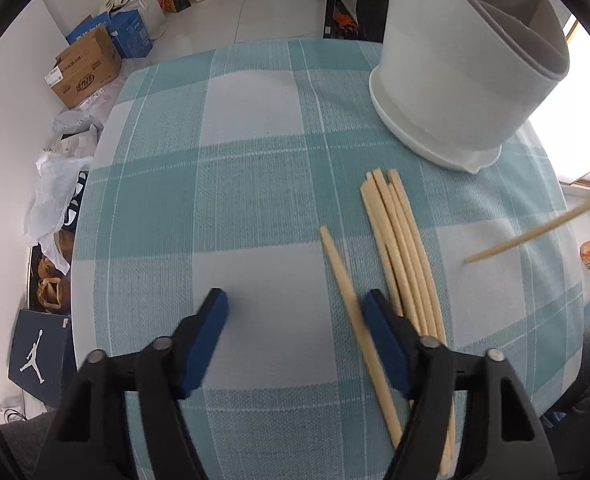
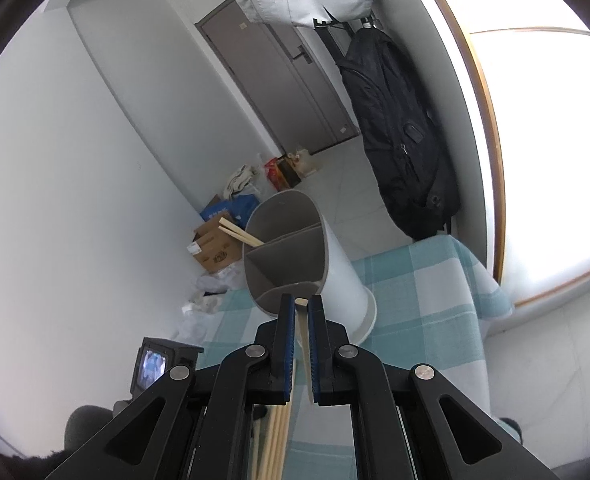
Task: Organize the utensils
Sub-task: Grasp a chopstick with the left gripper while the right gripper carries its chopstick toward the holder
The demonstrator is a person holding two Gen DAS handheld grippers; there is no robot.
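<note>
Several wooden chopsticks (image 1: 405,248) lie in a bundle on the checked tablecloth (image 1: 235,200). One single chopstick (image 1: 345,280) lies just left of them. My left gripper (image 1: 293,298) hovers over that single chopstick, which sits between the jaws against the right pad (image 1: 381,332); the left pad is well clear of it, so the gripper is open. My right gripper (image 2: 301,300) is shut on one chopstick (image 2: 303,322), held in the air near the white utensil holder (image 2: 335,276); its far end shows in the left wrist view (image 1: 535,232). Two chopsticks (image 2: 239,232) stand in the holder's far compartment.
The holder (image 1: 455,80) stands near the table's far right corner, with grey dividers inside. Cardboard boxes (image 1: 87,68) and plastic bags (image 1: 55,184) crowd the floor to the left. A black backpack (image 2: 399,132) hangs by the window. A small screen device (image 2: 155,364) sits low left.
</note>
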